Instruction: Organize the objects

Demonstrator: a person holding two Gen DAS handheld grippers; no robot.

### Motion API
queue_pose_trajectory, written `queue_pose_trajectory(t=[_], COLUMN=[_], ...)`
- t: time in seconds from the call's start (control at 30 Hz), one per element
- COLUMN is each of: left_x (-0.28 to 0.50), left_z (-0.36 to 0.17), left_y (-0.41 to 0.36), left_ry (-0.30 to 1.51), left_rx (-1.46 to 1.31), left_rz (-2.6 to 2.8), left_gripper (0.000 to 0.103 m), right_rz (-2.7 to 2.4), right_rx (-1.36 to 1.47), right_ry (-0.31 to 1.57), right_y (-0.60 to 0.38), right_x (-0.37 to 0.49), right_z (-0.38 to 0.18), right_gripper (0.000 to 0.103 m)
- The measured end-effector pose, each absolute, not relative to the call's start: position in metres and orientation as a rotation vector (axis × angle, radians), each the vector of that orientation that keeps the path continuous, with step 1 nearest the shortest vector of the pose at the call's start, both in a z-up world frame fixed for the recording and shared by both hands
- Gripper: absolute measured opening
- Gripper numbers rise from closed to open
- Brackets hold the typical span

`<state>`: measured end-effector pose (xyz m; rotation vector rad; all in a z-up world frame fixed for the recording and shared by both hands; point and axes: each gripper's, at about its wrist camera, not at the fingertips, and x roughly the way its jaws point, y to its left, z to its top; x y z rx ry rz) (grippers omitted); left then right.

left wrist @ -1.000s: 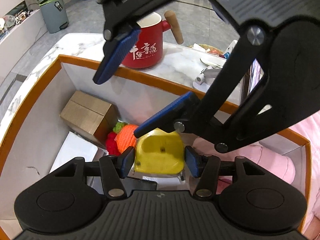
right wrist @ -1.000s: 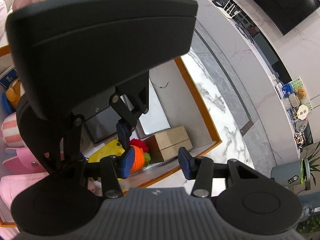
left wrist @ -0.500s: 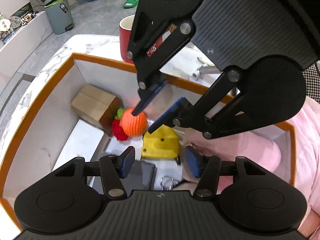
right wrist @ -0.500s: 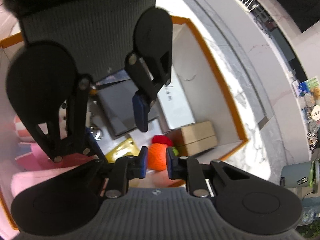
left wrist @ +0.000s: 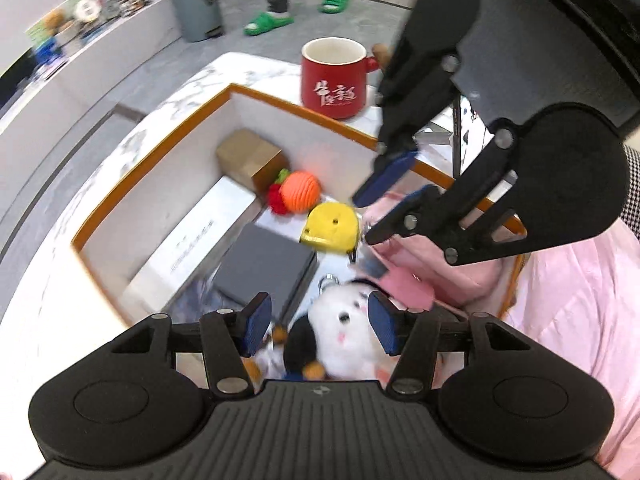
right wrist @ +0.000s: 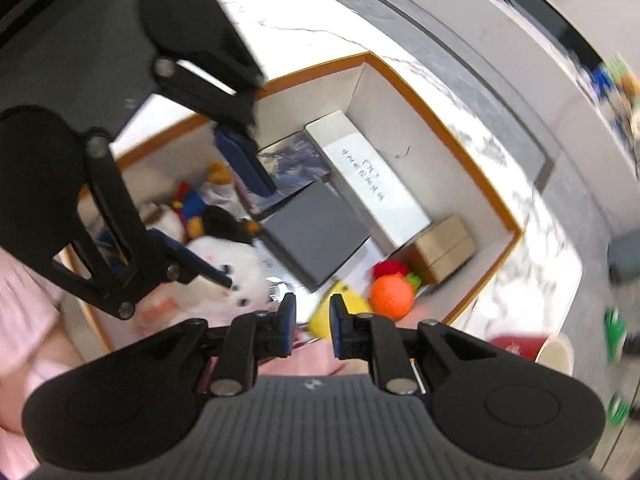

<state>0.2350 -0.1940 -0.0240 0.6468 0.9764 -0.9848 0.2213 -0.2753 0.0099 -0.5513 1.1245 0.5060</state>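
An orange-rimmed white box [left wrist: 160,152] is sitting on the marble top, holding a brown carton [left wrist: 248,156] at 11 o'clock, an orange knitted ball [left wrist: 300,192] beside it, a yellow block [left wrist: 330,226], a grey case [left wrist: 268,270] — and a white plush toy [left wrist: 344,332] lying at 6.

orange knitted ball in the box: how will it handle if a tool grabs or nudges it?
The orange knitted ball looks soft, so it would probably squash under the pads. Being round, it may roll, though the cardboard box and red and green bits beside it should check that. Likely light.

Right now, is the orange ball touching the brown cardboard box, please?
Cannot tell. In the left wrist view the orange ball sits beside the cardboard box, green trim between them.
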Motion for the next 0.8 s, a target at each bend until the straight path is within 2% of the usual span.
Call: queue_pose_trajectory(t=[0.17, 0.43, 0.53, 0.57, 0.8], left_x=[0.206, 0.174, 0.164, 0.16, 0.135], left_z=[0.0, 0.014, 0.013, 0.014, 0.01], left_y=[-0.156, -0.129, -0.124, -0.122, -0.107], left_ry=[1.022, 1.101, 1.087, 1.074, 0.974], left_rx=[0.564, 0.406, 0.358, 0.34, 0.262], left_rz=[-0.878, -0.711, -0.655, -0.637, -0.478], left_gripper=[0.064, 0.064, 0.066, 0.069, 0.074], right_rz=[0.41, 0.214, 0.159, 0.15, 0.045], right_rx=[-0.373, -0.135, -0.07, -0.045, 0.03], right_ry=[1.156, 1.209, 1.183, 1.167, 1.036], right_y=[-0.273, -0.259, -0.259, -0.26, -0.256], right_x=[0.195, 0.167, 0.153, 0.147, 0.109], right_z=[0.025, 0.02, 0.02, 0.02, 0.017], right_gripper=[0.019, 0.032, 0.038, 0.039, 0.043])
